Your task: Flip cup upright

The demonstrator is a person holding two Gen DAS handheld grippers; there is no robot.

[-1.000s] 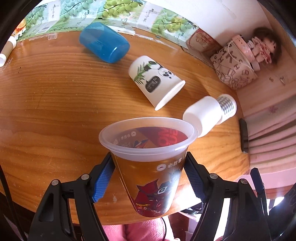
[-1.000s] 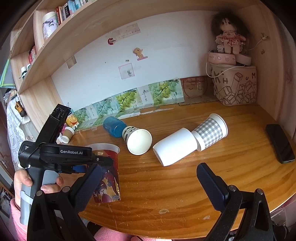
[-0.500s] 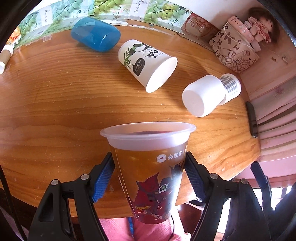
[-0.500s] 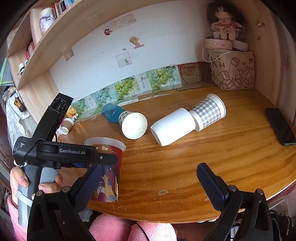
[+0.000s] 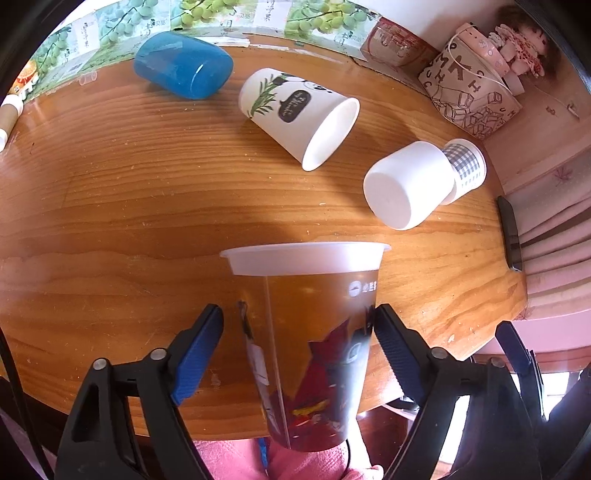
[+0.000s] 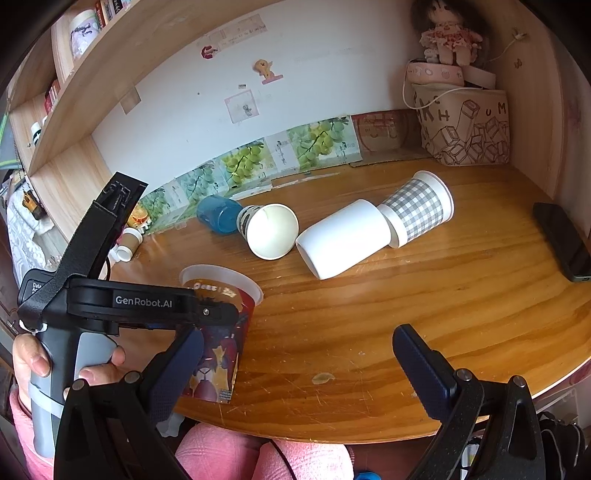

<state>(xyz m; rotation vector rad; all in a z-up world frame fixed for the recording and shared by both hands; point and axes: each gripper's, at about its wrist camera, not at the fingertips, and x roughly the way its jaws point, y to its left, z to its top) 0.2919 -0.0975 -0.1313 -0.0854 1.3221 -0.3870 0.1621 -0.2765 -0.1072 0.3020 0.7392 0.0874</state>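
The printed plastic cup (image 5: 308,343) is standing upright at the wooden desk's (image 5: 110,192) near edge between the left gripper's (image 5: 297,350) parted, loosened fingers, while the right gripper (image 6: 295,365) is hovering wide open over bare wood.

This is a room in a home, most likely a child's desk nook. A wooden counter (image 6: 424,314) sits in a corner under wooden shelves (image 6: 92,85) that hold books and a mug. A doll (image 6: 448,31) in a pink dress sits on a round pink box above a printed bag (image 6: 465,129). Small cartoon stickers (image 6: 267,70) are stuck on the white wall, and grape pictures (image 6: 240,162) run along its bottom. Pink curtains (image 5: 554,221) hang at the side.
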